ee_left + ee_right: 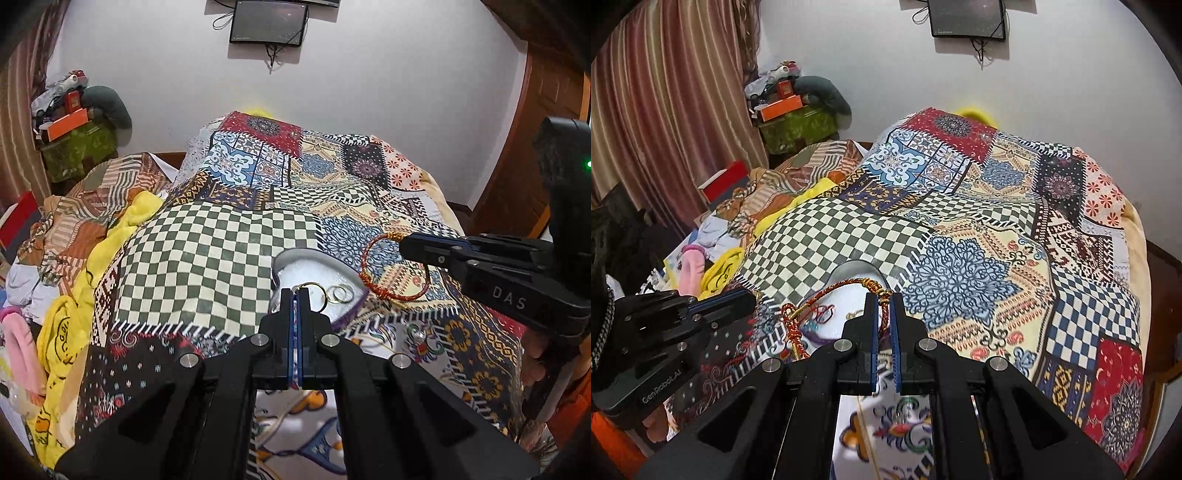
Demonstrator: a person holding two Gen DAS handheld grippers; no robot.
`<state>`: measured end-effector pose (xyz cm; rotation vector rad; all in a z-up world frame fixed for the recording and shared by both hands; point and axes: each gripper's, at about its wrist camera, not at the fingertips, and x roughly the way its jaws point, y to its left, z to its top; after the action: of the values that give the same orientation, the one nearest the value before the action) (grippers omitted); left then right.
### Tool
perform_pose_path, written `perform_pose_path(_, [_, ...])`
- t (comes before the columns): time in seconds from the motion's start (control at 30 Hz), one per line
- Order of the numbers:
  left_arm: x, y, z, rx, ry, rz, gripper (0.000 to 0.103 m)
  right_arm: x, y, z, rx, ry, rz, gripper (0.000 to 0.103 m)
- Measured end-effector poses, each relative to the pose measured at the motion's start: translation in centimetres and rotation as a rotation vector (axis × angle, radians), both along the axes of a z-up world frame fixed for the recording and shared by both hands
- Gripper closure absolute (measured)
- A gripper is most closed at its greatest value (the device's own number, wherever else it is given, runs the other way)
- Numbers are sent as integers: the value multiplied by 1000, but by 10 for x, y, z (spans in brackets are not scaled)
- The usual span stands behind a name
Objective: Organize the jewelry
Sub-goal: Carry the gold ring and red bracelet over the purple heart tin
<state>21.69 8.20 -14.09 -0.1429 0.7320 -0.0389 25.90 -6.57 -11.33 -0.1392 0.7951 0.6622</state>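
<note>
A round silver tin [317, 275] lies on the patchwork bedspread [221, 236], holding two small gold rings [341, 294]. My left gripper [295, 291] is shut on a thin gold hoop [314, 292] and holds it just over the tin. My right gripper [883, 295] is shut on a red-and-gold braided bangle [827, 291], lifted beside the tin's right rim; the bangle [391, 266] and the right gripper [406, 245] also show in the left wrist view. The left gripper [750, 295] shows at the left of the right wrist view. The tin [849, 269] is mostly hidden there.
Rumpled clothes and a yellow cloth [62, 332] lie along the bed's left side. A red box [726, 179] and a cluttered stand [790, 122] are by the curtain. A dark screen [267, 22] hangs on the white wall. A wooden door [535, 110] stands at right.
</note>
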Motion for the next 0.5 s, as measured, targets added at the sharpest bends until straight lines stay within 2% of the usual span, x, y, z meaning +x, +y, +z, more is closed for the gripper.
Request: perform_pose_path(0.5, [34,10,-17,6,29,3,103,28,33,-23,-74,50,42,98])
